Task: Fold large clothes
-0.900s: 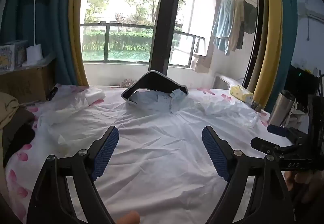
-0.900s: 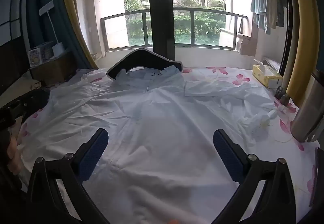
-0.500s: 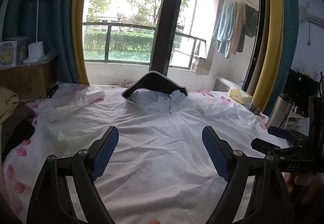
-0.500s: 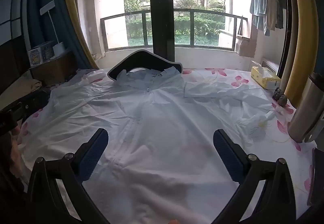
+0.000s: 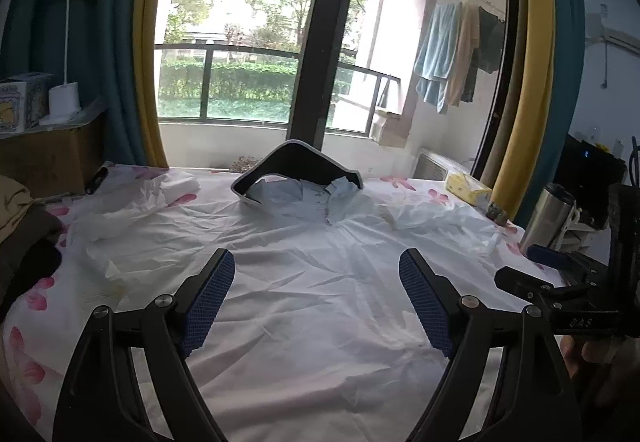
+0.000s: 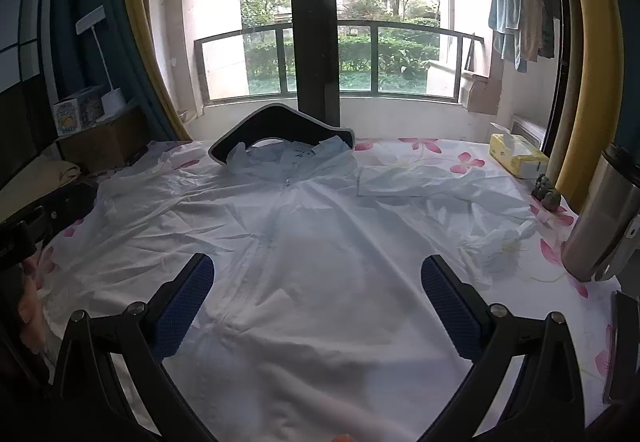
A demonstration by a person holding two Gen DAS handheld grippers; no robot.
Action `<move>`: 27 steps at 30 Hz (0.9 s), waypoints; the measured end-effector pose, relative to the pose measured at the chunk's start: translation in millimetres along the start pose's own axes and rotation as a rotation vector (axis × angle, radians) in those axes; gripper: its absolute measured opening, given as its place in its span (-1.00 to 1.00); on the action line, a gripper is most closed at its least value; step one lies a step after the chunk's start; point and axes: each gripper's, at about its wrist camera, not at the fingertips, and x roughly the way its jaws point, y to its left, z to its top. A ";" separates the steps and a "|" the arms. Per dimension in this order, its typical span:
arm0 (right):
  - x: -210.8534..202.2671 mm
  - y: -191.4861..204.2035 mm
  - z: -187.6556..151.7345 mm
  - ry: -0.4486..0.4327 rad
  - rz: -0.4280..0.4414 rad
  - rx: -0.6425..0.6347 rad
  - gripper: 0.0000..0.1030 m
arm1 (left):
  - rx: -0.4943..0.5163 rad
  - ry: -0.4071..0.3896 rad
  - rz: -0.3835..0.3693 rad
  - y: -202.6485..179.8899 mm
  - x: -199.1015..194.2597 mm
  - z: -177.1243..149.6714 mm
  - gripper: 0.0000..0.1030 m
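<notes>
White shirt [image 6: 312, 242] spread front-up across flower-print tablecloth [image 6: 560, 242], collar [image 5: 308, 194] at far edge against black chair back [image 5: 296, 162]. Wrinkled all over, zipper line running down the middle; right sleeve folded flat near collar, left sleeve bunched toward far left corner. Ringed by clutter at right edge: steel thermos [image 6: 604, 226] touching the cloth, yellow tissue box [image 6: 518, 156] farther back, small dark figurine [image 6: 546, 192] between them. Cardboard box with white desk lamp [image 5: 66, 82] off left side. Left gripper [image 5: 316, 298] held low over shirt's lower half, fingers wide apart, gripping nothing. Right gripper [image 6: 318, 306] likewise, pads spread, nothing between.
</notes>
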 end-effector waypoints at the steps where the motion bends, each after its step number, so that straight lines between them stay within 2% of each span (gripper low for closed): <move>1: 1.1 1.1 -0.2 0.000 -0.001 -0.001 0.98 | 0.001 0.000 -0.004 -1.2 -0.3 0.0 0.68; 7: 0.2 0.7 0.8 -0.001 -0.003 -0.001 0.98 | 0.000 -0.002 -0.030 -3.3 -1.4 1.6 0.68; 27: -1.7 -1.3 1.4 -0.007 -0.006 0.005 0.98 | 0.004 -0.007 -0.046 -5.3 -2.4 3.3 0.68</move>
